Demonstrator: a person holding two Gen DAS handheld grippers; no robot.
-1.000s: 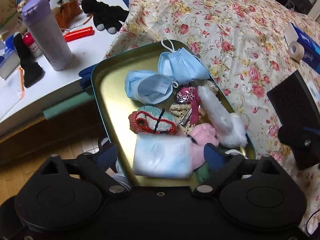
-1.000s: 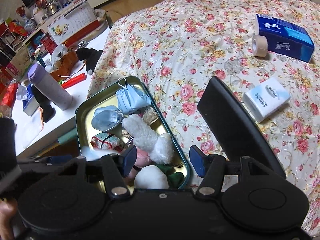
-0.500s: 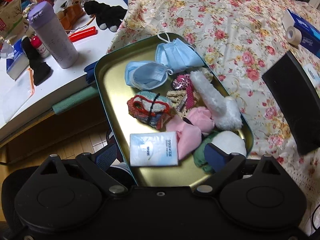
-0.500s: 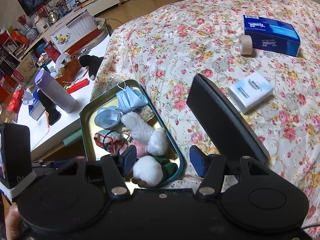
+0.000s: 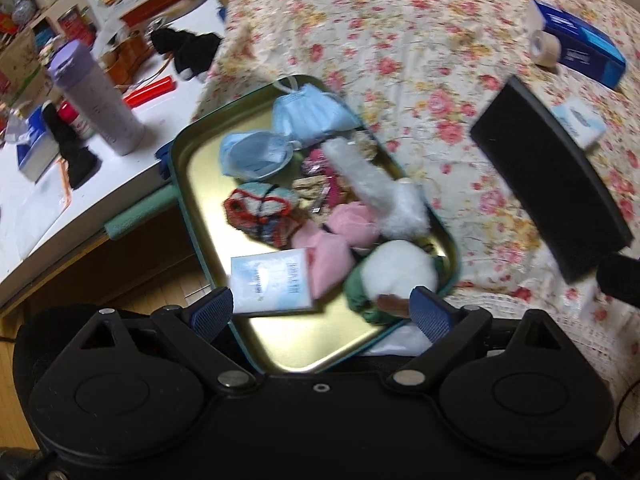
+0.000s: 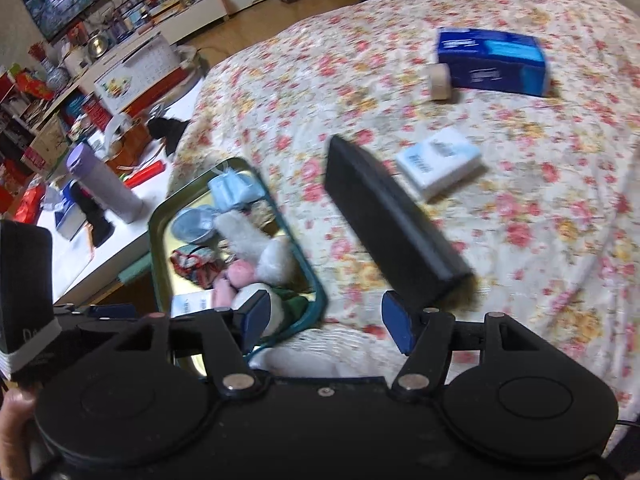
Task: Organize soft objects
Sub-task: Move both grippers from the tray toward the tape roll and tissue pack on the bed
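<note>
A teal-rimmed tin tray (image 5: pixel 196 208) with a gold inside lies at the edge of the floral bed. It holds two blue face masks (image 5: pixel 308 114), a knitted piece (image 5: pixel 260 208), pink socks (image 5: pixel 340 236), a white fluffy toy (image 5: pixel 372 184), a white and green ball (image 5: pixel 396 272) and a tissue pack (image 5: pixel 272 282). My left gripper (image 5: pixel 320 314) hovers open above the tray's near end, holding nothing. My right gripper (image 6: pixel 326 322) hangs over the tray's right rim (image 6: pixel 316 280). Its jaws are opening with nothing between them. A second tissue pack (image 6: pixel 438 162) lies on the bedspread.
A blue tissue box (image 6: pixel 492 60) and a tape roll (image 6: pixel 440 80) lie further back on the bed. A black flat slab (image 6: pixel 392 224) juts up beside my right gripper. Left of the tray, a white desk (image 5: pixel 80 200) carries a lilac bottle (image 5: pixel 98 98) and clutter.
The tissue pack left my left gripper's jaws and now lies in the tray's near end. Both grippers have drawn back and risen. The right jaws have widened a little.
</note>
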